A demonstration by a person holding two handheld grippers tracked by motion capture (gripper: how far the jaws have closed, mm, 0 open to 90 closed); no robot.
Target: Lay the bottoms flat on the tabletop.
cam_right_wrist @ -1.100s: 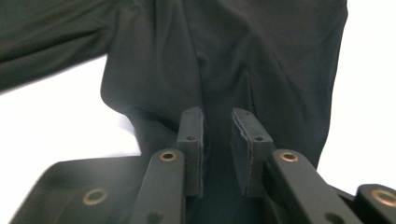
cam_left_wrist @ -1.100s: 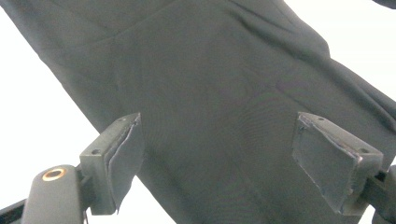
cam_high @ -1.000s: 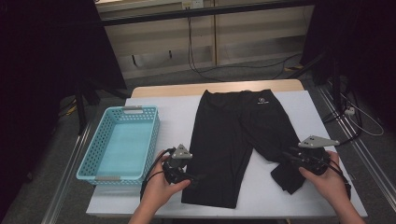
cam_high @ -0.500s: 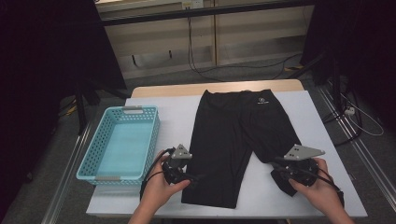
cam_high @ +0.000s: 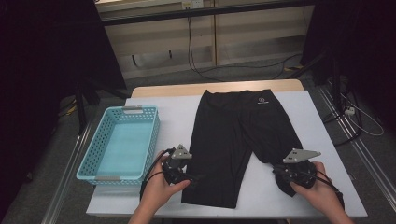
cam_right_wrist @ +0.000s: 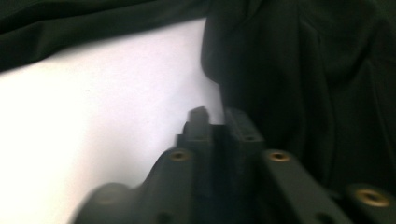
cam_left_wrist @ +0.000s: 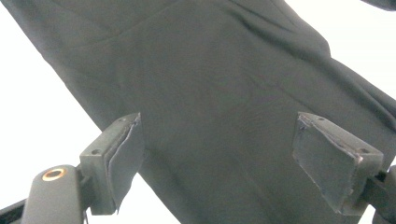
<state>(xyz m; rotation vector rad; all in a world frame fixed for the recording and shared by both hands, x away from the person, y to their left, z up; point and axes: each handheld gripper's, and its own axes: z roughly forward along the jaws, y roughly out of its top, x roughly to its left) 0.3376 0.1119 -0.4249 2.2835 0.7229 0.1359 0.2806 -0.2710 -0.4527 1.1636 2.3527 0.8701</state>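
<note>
Black shorts (cam_high: 238, 135) lie flat on the white table (cam_high: 177, 116), waistband at the far side, legs toward me. My left gripper (cam_high: 194, 177) rests at the left leg's outer edge near the hem. Its jaws stand open over the cloth (cam_left_wrist: 210, 93), the left gripper (cam_left_wrist: 219, 158) holding nothing. My right gripper (cam_high: 279, 171) sits at the bunched end of the right leg. Its jaws have just been closing, and the right gripper (cam_right_wrist: 215, 122) is now shut with the folded edge of the shorts (cam_right_wrist: 303, 70) running into the tips.
A light blue mesh basket (cam_high: 91, 158) with nothing in it stands on the table's left part, just left of my left hand. Cables lie on the floor beyond the far edge, and dark stands flank the table.
My right gripper has slid left and a little down along the right leg's end, and its jaws have come together. The left gripper and the basket have not moved.
</note>
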